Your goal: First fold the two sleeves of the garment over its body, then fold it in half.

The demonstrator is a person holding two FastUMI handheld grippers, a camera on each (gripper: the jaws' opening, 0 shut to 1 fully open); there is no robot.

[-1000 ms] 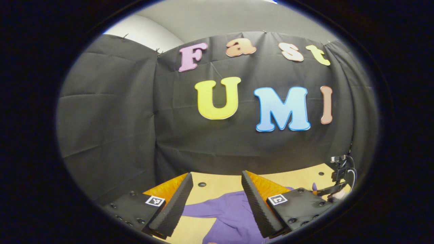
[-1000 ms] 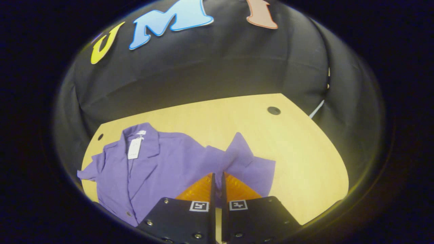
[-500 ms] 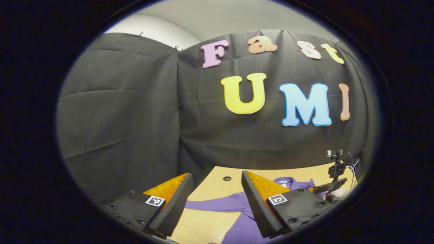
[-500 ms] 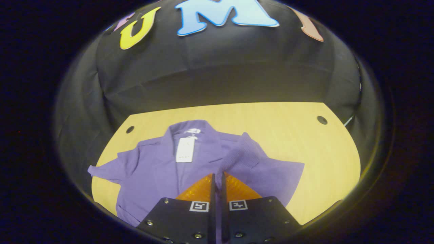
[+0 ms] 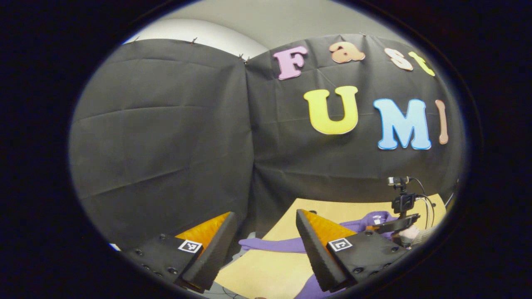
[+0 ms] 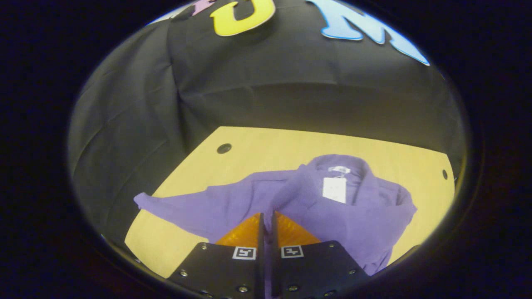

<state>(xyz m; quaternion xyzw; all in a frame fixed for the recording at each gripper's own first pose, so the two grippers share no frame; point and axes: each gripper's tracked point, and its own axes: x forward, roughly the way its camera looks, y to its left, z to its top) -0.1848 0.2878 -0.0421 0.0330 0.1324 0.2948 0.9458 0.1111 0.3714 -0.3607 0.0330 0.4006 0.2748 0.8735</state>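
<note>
Worktop [image 6: 266, 145] of pale wood carries the purple garment [image 6: 257, 199], spread collar-up with a white tag [image 6: 334, 189] at its neck and one sleeve [image 6: 166, 205] reaching to the near-left edge. Thin, soft cloth, it looks light and limp, likely to sag and crease when lifted, so a hem or cuff edge is the sensible hold. The right tool [image 6: 266, 220] is closed, its tips pinching a ridge of fabric; what lies beneath its body is hidden. The left tool [image 5: 266, 232] hangs with fingers apart, empty, above the worktop's edge, the garment's lower part cut off.
</note>
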